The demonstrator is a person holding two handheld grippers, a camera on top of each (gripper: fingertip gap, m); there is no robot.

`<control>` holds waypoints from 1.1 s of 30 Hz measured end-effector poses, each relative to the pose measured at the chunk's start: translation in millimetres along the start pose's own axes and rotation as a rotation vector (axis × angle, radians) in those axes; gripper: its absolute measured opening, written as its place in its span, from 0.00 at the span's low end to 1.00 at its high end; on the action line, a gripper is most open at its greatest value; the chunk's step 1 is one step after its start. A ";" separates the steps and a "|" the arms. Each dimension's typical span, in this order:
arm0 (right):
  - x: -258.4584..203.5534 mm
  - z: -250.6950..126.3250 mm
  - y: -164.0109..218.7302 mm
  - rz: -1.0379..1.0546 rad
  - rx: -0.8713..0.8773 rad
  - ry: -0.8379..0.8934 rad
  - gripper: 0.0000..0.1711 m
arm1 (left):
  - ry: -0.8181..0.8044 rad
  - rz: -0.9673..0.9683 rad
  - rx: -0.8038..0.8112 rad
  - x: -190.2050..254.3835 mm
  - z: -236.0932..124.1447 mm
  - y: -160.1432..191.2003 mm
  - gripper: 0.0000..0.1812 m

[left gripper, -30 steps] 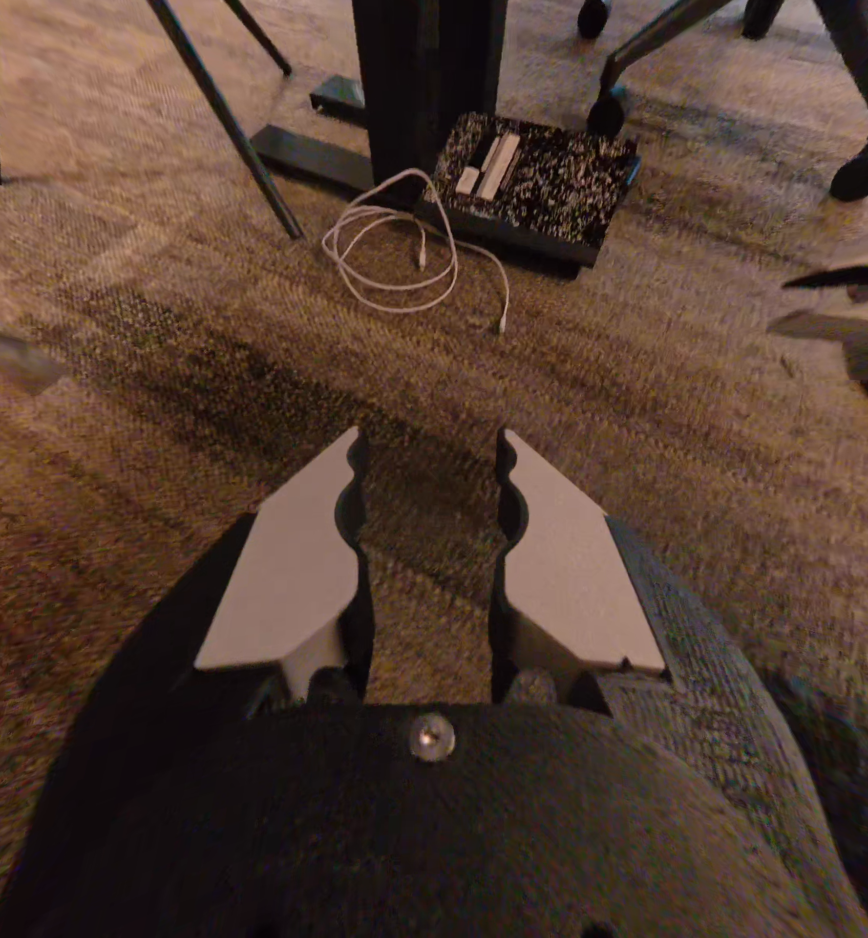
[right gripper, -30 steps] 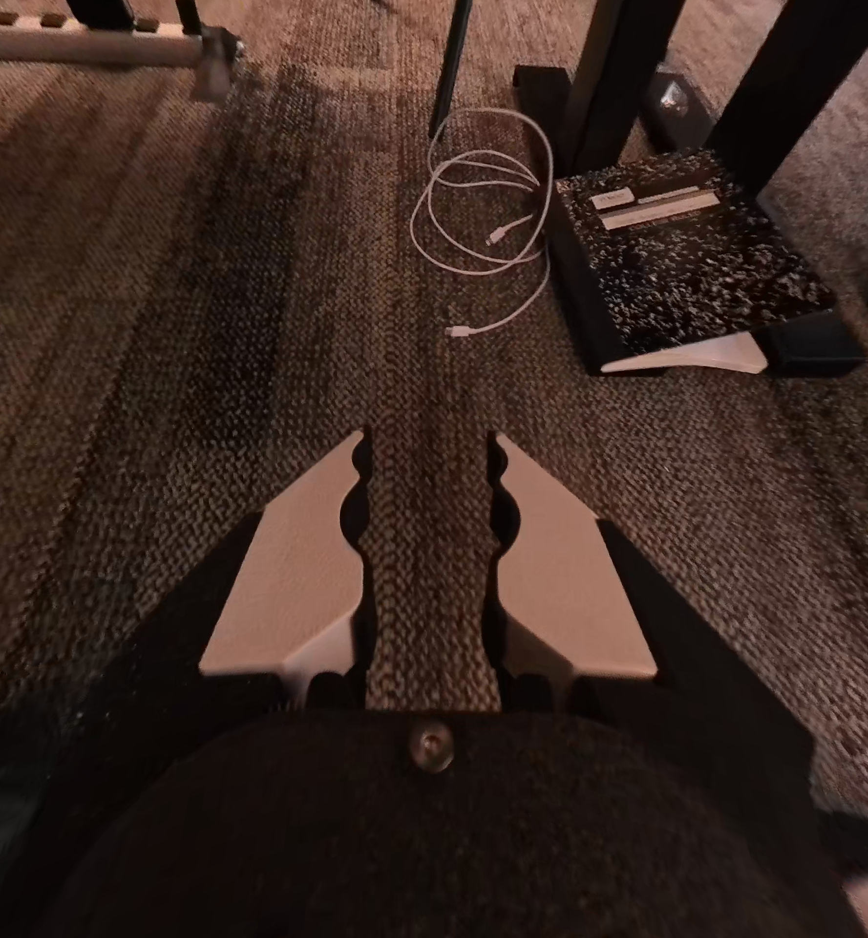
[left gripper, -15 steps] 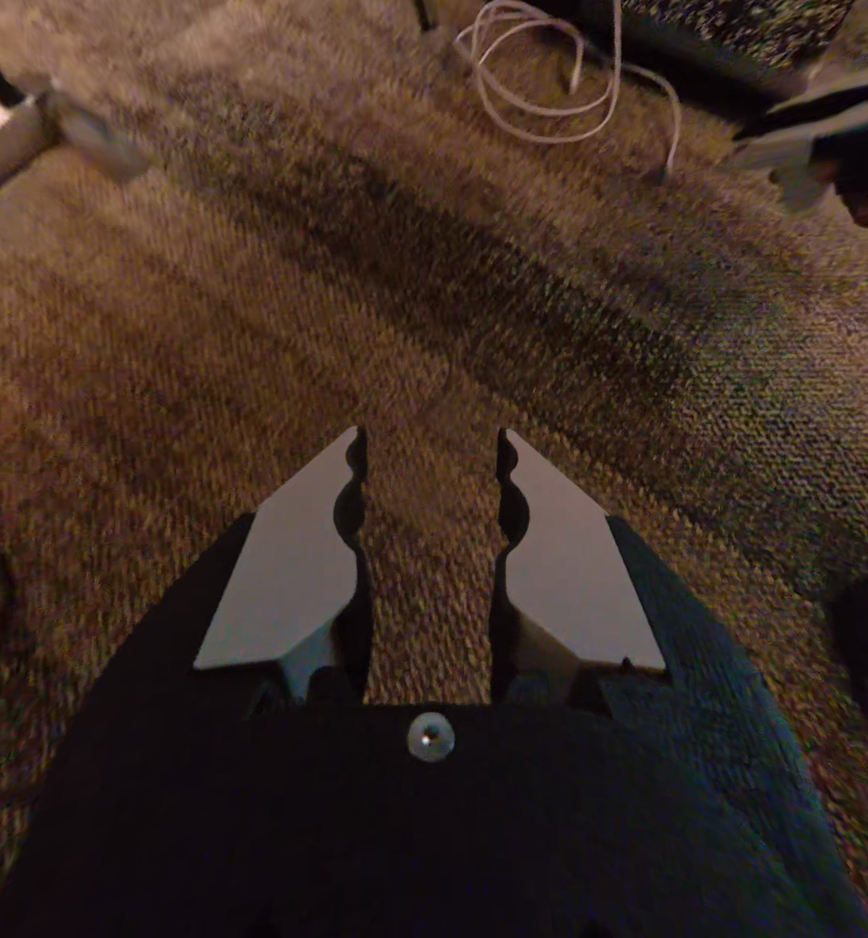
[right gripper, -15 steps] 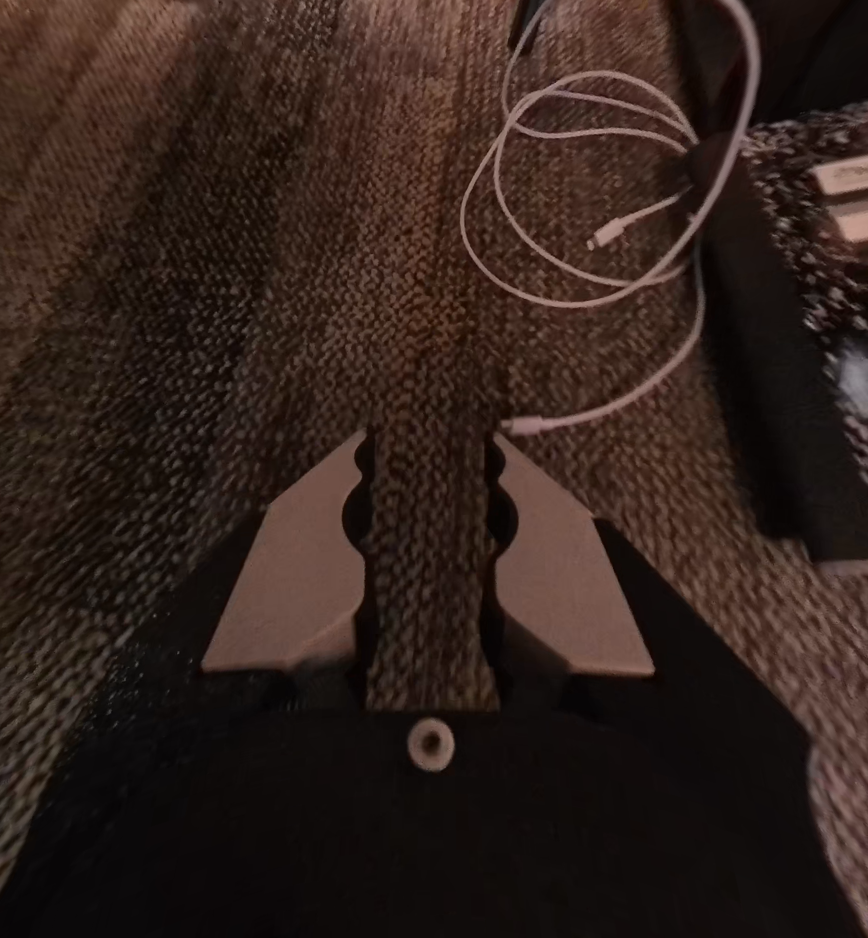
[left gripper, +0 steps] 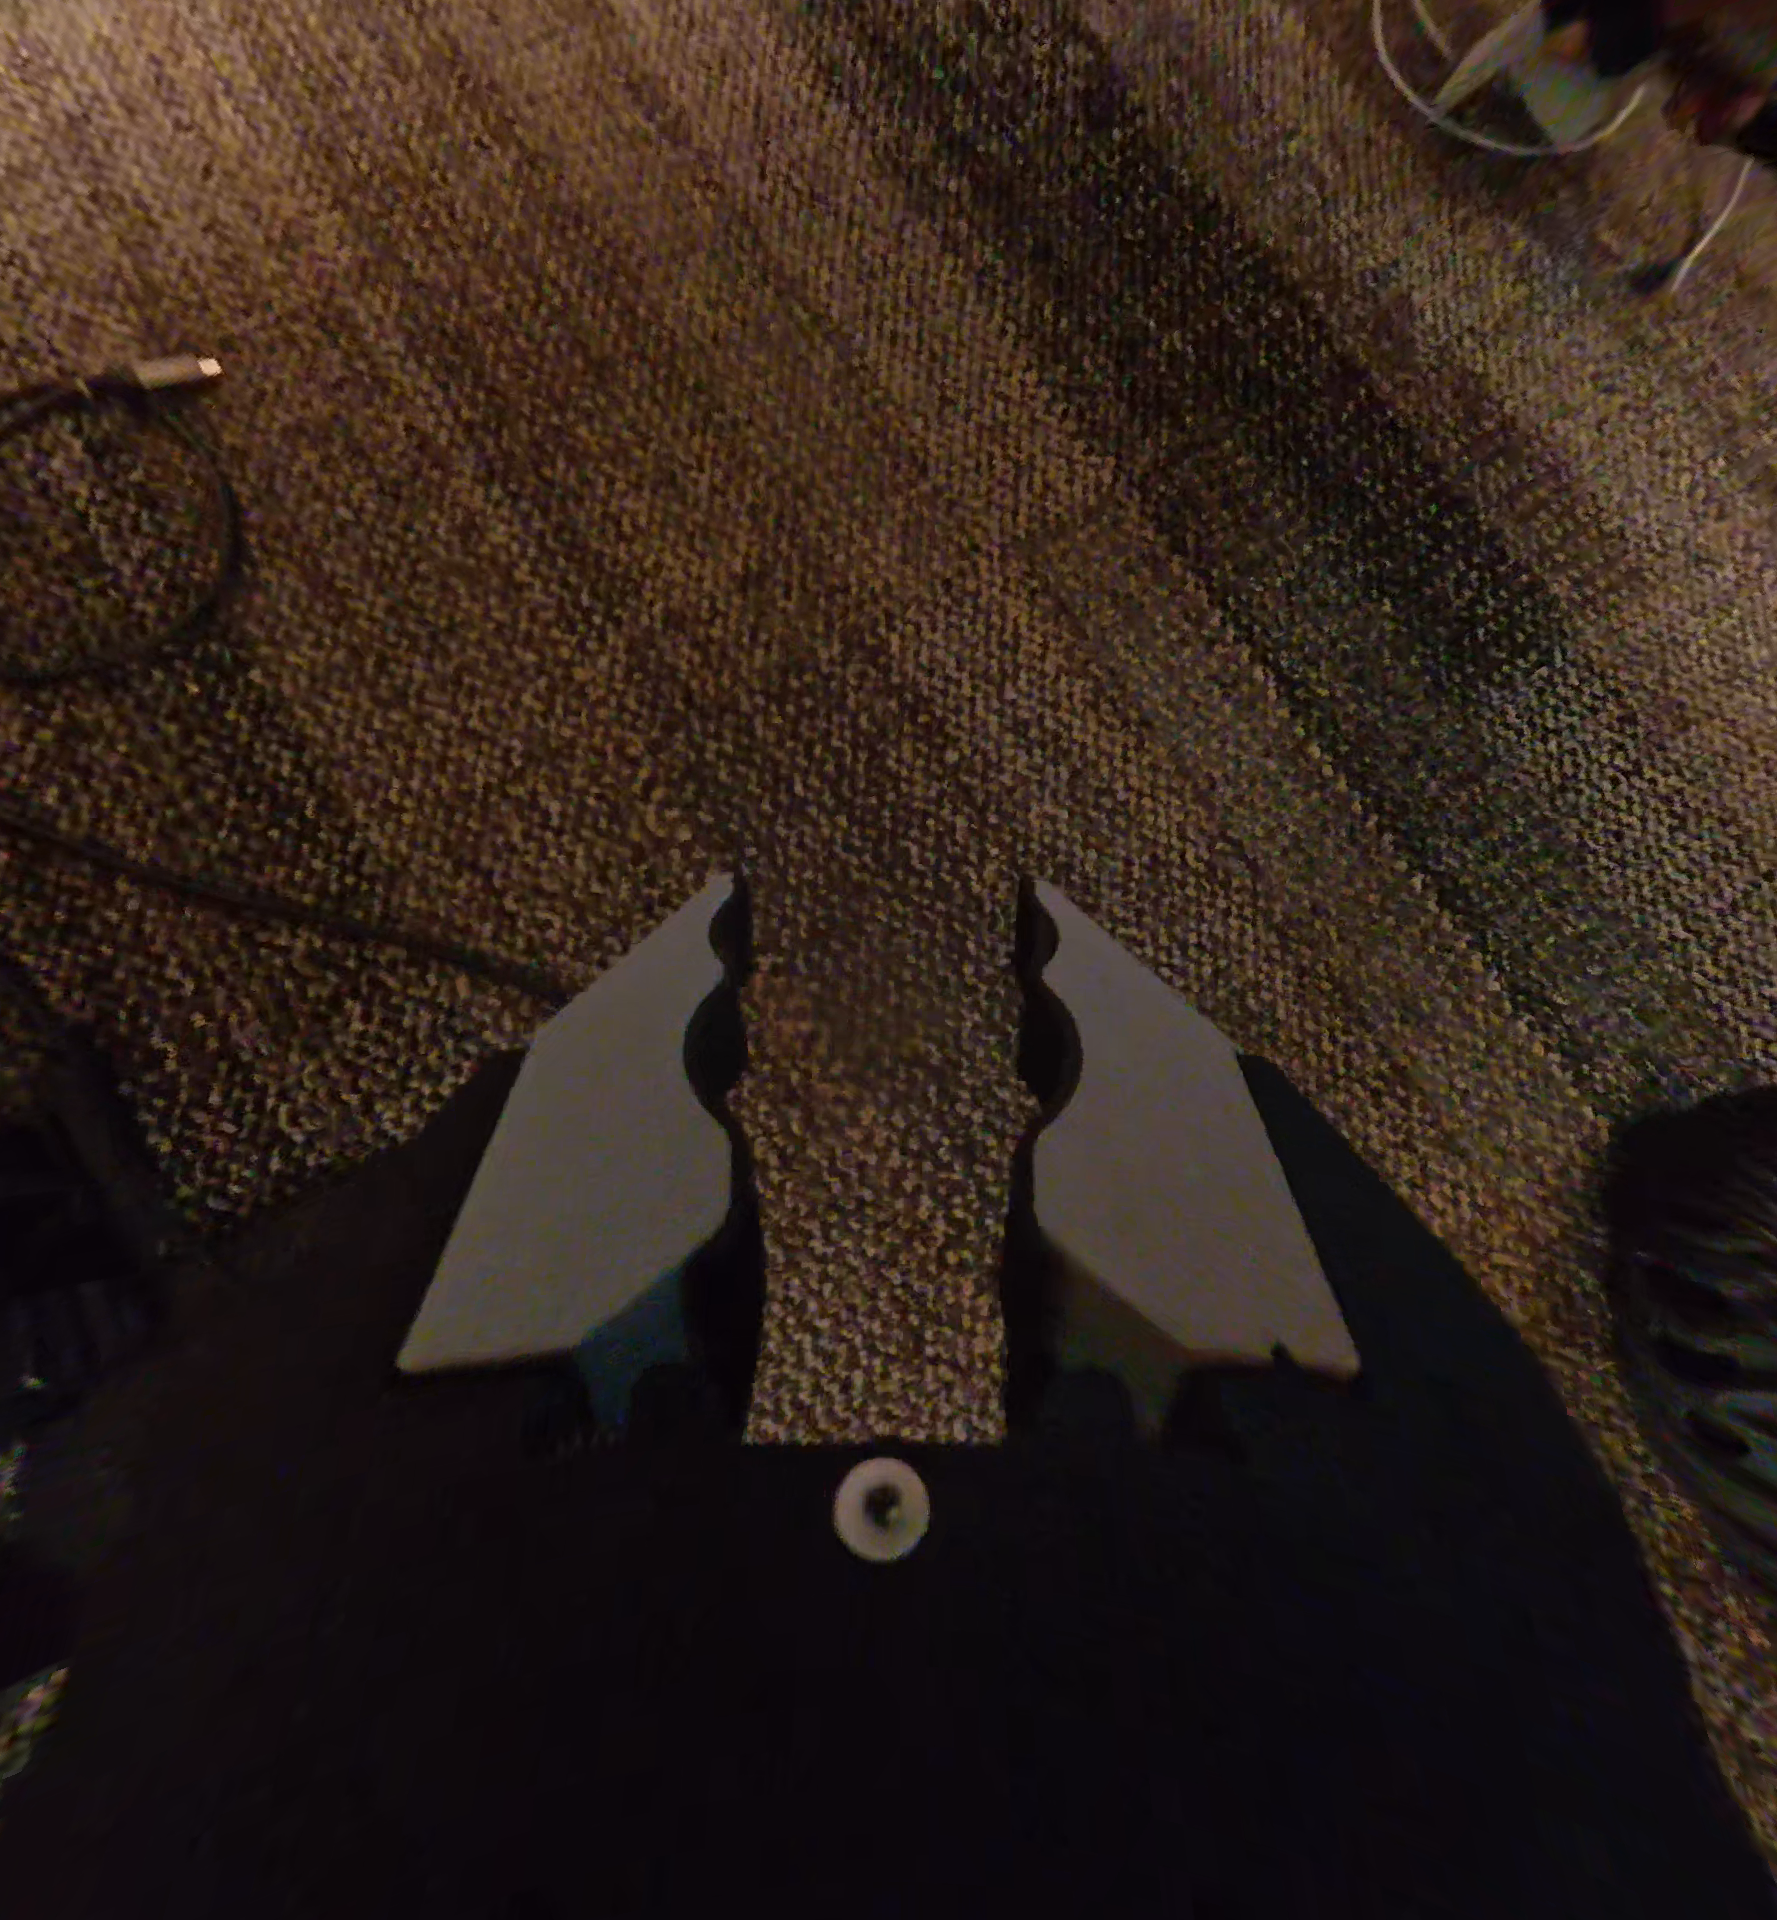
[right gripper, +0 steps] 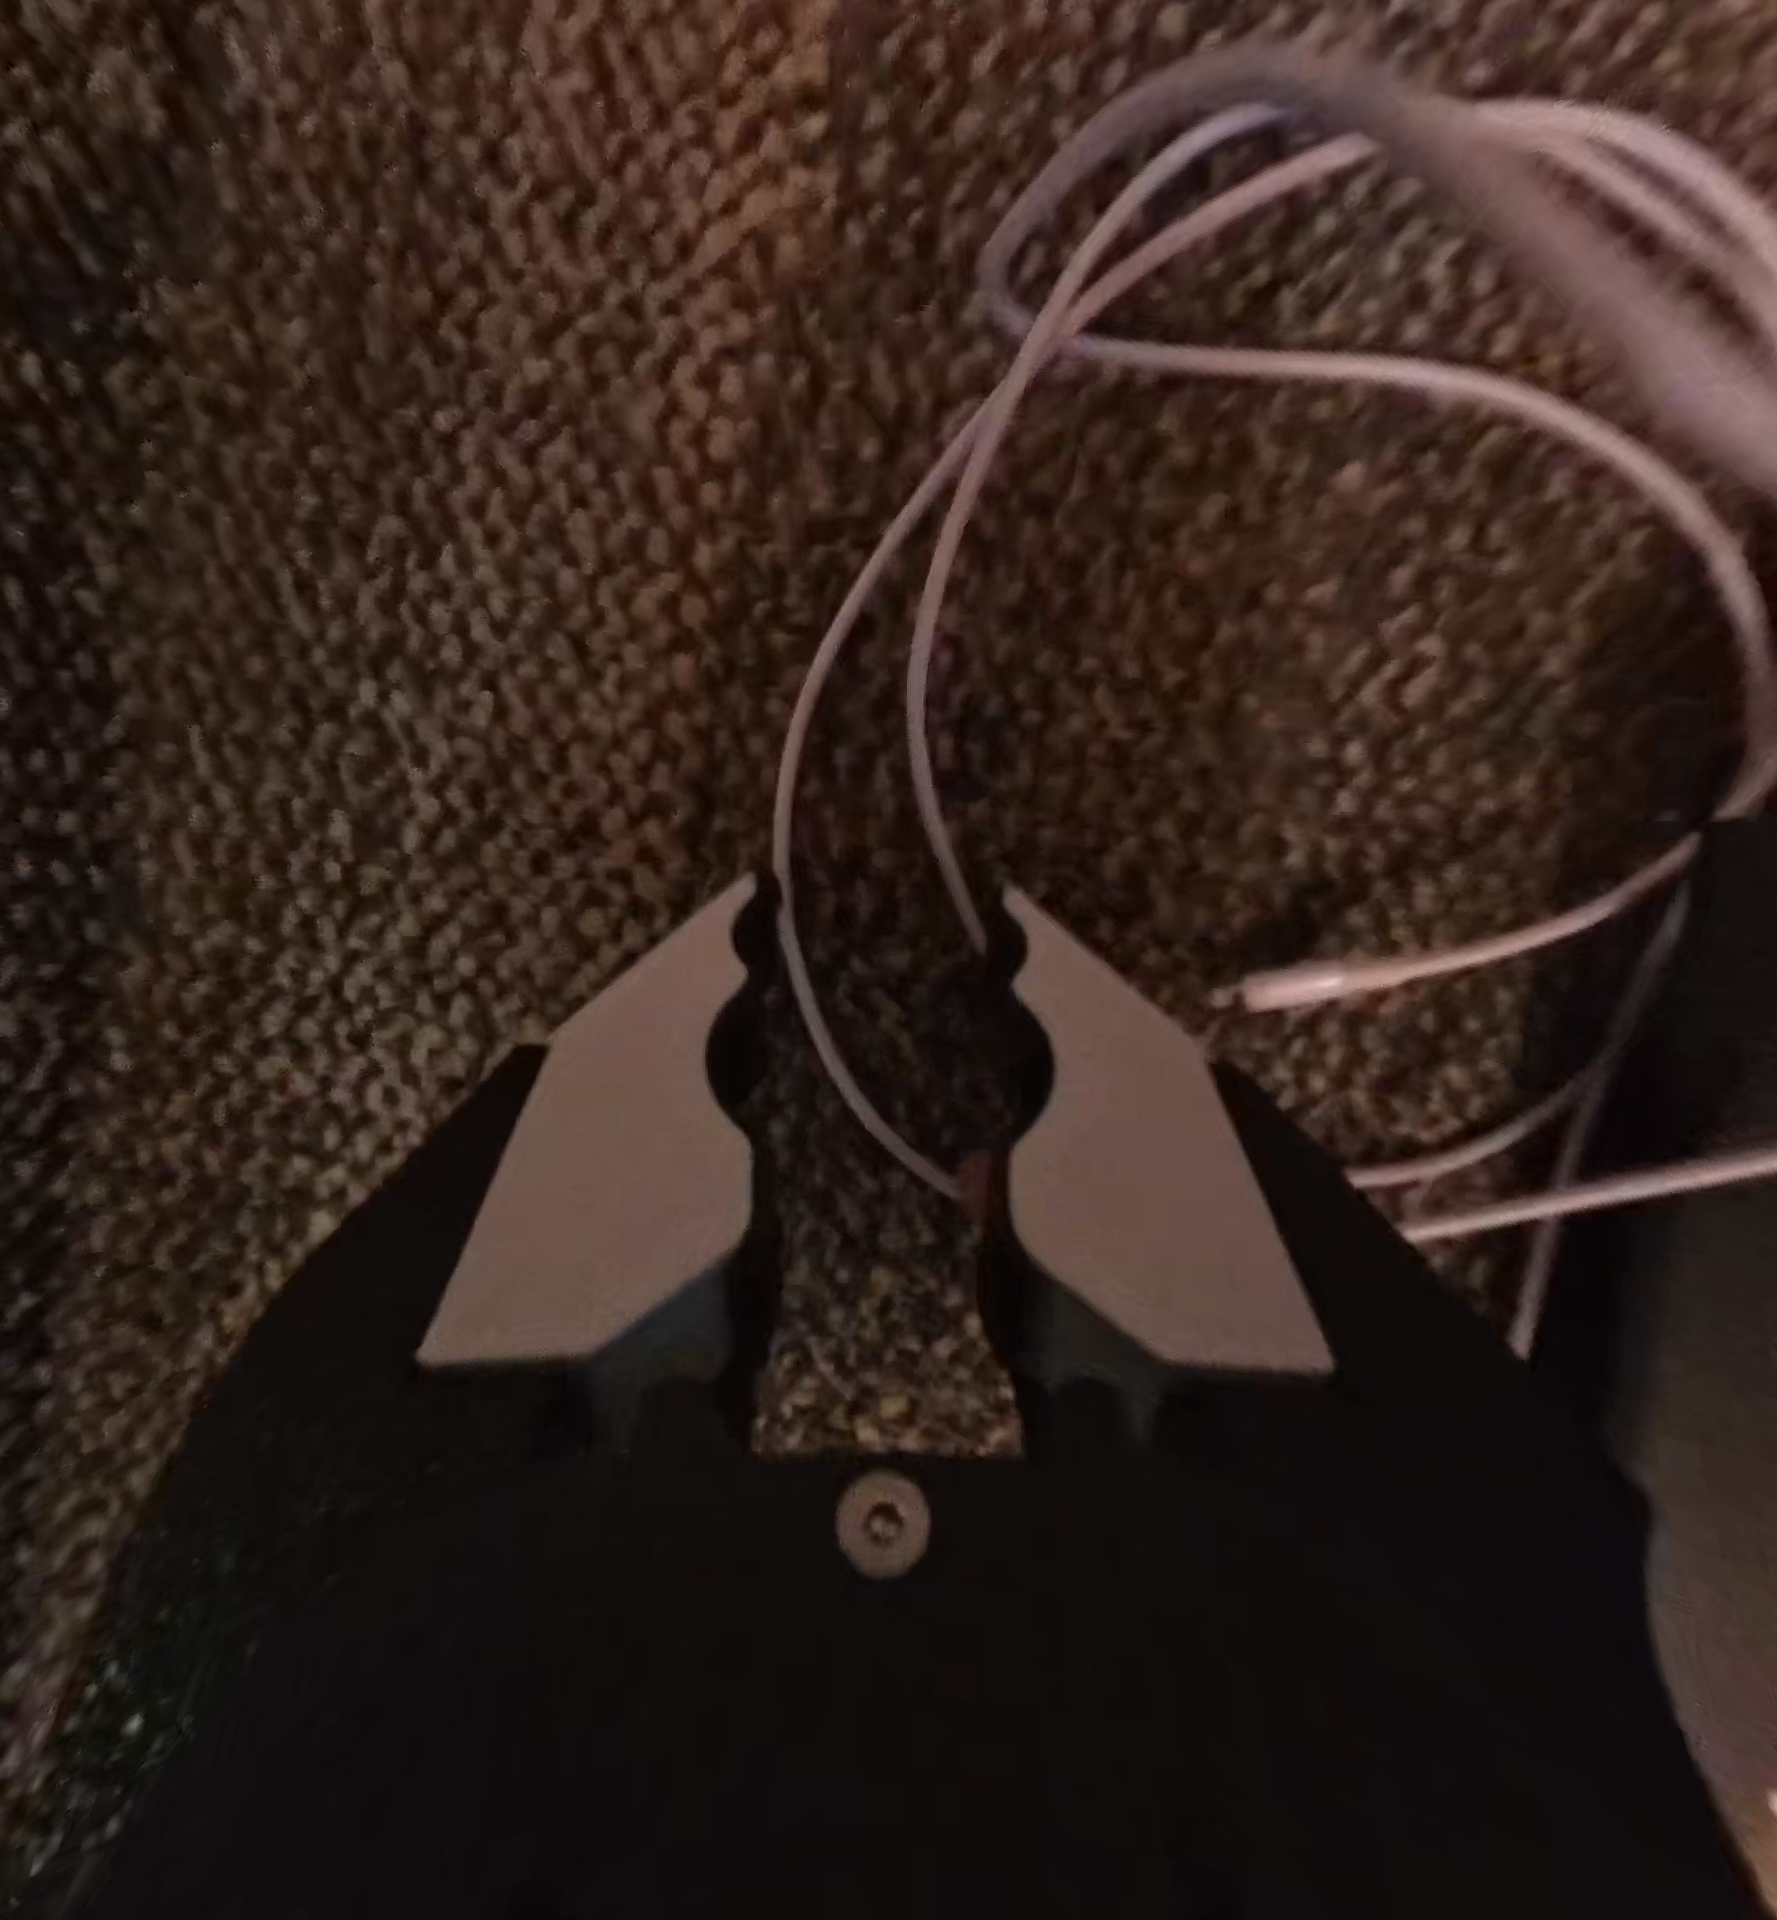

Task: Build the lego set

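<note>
Lego set: none being shown; left gripper (left gripper: 879, 904) and right gripper (right gripper: 879, 914) being held spread, empty, over carpet (left gripper: 863, 468), white cable (right gripper: 853, 665) being straddled; handling unjudgeable.

The left gripper (left gripper: 879, 904) is pointing down at a brown speckled carpet (left gripper: 863, 520). Its two pale fingers (left gripper: 593, 1174) are standing apart, and only carpet is showing in the gap between them. A silver screw (left gripper: 881, 1509) is sitting in the black body of the gripper, just below the gap. At the left edge a dark cable (left gripper: 84, 540) is lying in a loop on the carpet, and its metal plug (left gripper: 177, 371) is pointing to the right. In the top right corner thin white cables (left gripper: 1486, 125) are lying partly out of the frame. At the right edge a dark ribbed object (left gripper: 1736, 1351) is showing, too blurred to identify. A darker band is crossing the carpet diagonally.
</note>
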State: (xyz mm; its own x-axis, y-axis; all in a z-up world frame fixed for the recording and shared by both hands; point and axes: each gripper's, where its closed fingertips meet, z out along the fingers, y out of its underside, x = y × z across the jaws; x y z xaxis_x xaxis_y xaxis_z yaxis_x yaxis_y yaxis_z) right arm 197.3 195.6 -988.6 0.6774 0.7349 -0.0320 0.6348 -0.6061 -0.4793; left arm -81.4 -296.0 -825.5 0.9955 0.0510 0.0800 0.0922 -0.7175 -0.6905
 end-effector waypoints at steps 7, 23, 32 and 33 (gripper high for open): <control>-47.5 4.7 -12.5 -0.241 0.006 -0.031 0.00 | -0.009 -0.016 0.104 8.1 6.8 -33.9 0.26; -402.0 -80.4 -74.4 -0.417 0.426 -0.636 0.25 | 0.000 0.022 0.169 20.1 9.2 -69.7 0.25; -67.5 -103.7 53.9 -0.477 0.236 0.123 0.29 | -0.021 -0.003 0.158 4.6 -1.6 -49.1 0.25; -20.3 -110.1 64.6 -0.545 0.174 0.256 0.32 | -0.018 0.005 0.155 5.4 -1.1 -49.6 0.25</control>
State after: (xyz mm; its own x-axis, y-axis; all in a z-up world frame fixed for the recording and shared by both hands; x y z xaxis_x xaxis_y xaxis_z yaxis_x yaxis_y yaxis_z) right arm 265.5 108.0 -922.3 0.3543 0.8151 0.4583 0.8589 -0.0899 -0.5042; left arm -80.7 -260.9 -790.0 0.9961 0.0611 0.0643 0.0882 -0.6020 -0.7936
